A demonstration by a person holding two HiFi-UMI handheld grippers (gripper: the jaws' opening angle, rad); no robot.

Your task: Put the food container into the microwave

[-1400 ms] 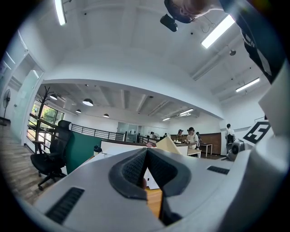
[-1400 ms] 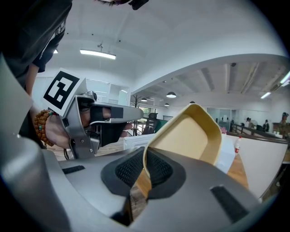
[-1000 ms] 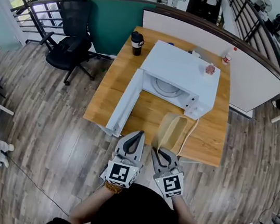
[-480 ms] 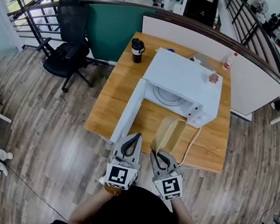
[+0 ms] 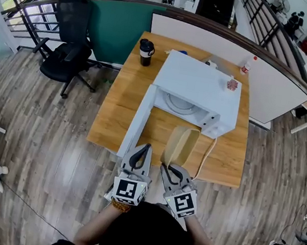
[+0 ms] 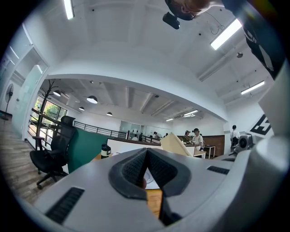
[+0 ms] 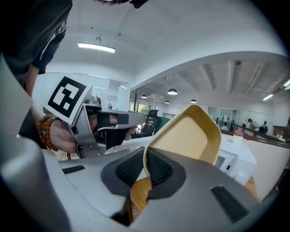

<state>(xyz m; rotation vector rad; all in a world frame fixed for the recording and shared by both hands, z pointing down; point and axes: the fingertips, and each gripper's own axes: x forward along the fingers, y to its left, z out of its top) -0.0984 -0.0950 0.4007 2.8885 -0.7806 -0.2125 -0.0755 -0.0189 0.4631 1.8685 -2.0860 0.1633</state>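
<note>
Holds a beige, shallow plastic food container (image 5: pixel 182 144) by its rim in the clamped right gripper (image 5: pixel 168 168), tilted on edge above the wooden counter (image 5: pixel 118 108), in front of the open white box-shaped microwave (image 5: pixel 202 86). Carries the left gripper (image 5: pixel 145 148) just beside, jaws together, empty.

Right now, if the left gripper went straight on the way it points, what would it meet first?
The left gripper seems aimed into the white microwave oven's open cavity, beside its swung-open door; depth is unclear.
</note>
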